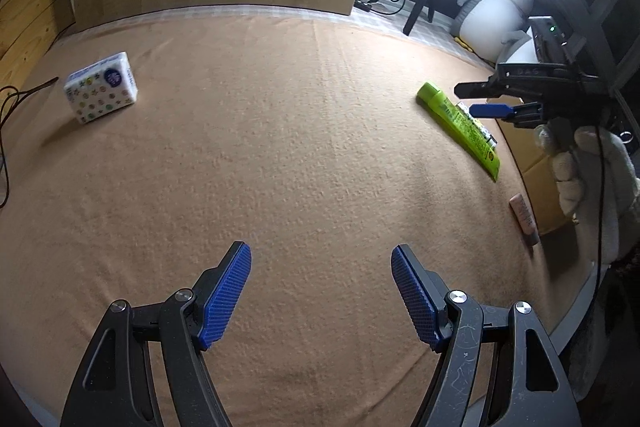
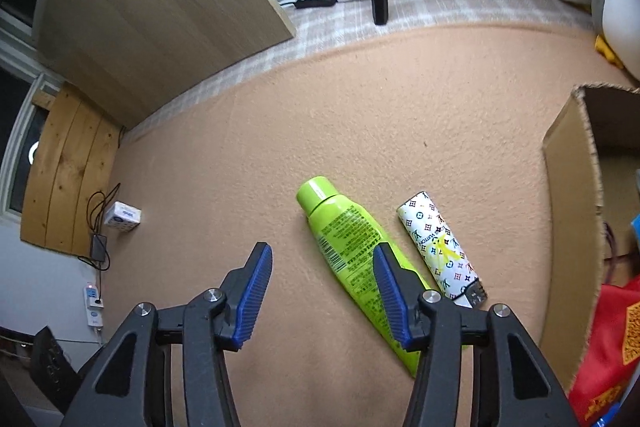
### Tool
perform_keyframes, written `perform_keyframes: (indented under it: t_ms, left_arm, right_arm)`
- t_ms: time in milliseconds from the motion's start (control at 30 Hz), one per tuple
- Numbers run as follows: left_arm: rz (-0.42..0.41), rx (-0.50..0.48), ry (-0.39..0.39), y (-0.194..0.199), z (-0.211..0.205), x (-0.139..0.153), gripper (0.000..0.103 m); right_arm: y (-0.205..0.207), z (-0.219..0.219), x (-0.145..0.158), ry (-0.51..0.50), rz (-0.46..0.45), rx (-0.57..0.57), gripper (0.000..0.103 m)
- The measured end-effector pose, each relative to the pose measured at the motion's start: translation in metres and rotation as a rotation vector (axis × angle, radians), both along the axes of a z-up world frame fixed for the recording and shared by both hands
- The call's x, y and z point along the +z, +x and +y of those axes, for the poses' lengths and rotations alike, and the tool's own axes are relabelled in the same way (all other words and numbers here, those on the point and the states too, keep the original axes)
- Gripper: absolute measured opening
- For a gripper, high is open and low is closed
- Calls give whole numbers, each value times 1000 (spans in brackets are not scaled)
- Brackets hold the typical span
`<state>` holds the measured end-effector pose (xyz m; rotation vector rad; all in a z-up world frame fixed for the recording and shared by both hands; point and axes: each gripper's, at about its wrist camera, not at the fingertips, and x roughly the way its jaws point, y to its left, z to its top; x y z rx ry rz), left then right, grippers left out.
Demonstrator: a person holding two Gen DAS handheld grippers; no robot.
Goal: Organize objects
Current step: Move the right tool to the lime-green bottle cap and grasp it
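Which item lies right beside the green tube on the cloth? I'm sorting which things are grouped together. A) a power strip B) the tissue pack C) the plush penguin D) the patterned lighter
D: in the right wrist view the patterned lighter lies alongside the green tube on the cloth, just ahead of the open right tongs, while the tissue pack sits far off near the wall.

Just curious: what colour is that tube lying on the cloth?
Lime green tube, clearest in the right wrist view.
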<state>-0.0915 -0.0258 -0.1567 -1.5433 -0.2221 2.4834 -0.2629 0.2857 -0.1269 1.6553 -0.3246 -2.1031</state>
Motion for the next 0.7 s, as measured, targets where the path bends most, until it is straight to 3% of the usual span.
perform_keyframes:
  t_ms: [700]
  left_arm:
    - [-14,-8,8,2,-2,-4,76]
  right_arm:
    - [-10,-5,-25,75,-9,-6,46]
